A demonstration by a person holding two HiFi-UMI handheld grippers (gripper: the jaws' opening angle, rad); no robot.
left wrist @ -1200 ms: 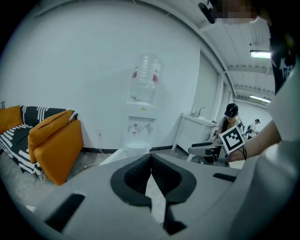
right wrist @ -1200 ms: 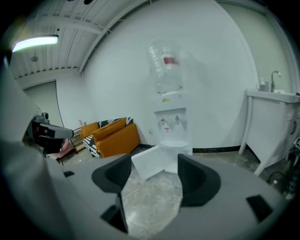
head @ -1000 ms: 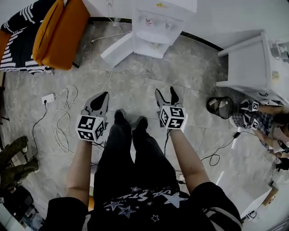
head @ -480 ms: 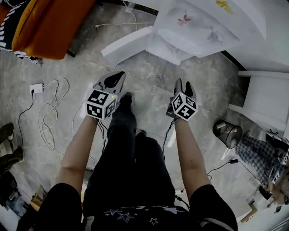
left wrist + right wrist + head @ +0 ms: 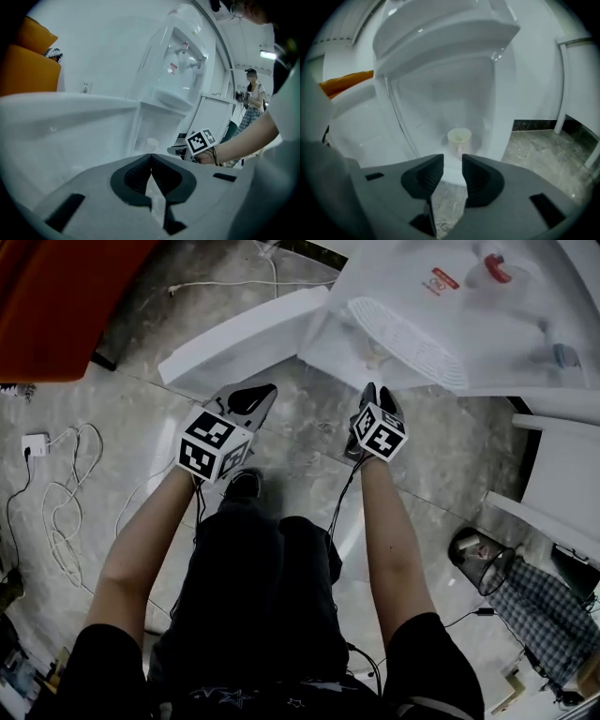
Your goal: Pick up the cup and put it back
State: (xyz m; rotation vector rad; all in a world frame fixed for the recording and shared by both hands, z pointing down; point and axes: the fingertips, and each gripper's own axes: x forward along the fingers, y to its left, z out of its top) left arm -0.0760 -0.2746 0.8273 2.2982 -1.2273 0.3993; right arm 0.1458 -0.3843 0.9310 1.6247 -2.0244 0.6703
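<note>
Cup (image 5: pixel 459 139) at twelve o'clock beyond right gripper (image 5: pixel 452 163), inside dispenser (image 5: pixel 440 33) recess. Probably light, thin, crushable: best pinched gently across rim. Right jaws closing, empty; left gripper (image 5: pixel 151 164) pressed together, empty.

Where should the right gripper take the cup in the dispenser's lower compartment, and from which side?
Take the cup across its side wall, just below the rim, coming straight in through the open front of the compartment: it stands upright with walls beside and behind it. The right gripper, jaws closing on nothing, probably needs reopening first.
</note>
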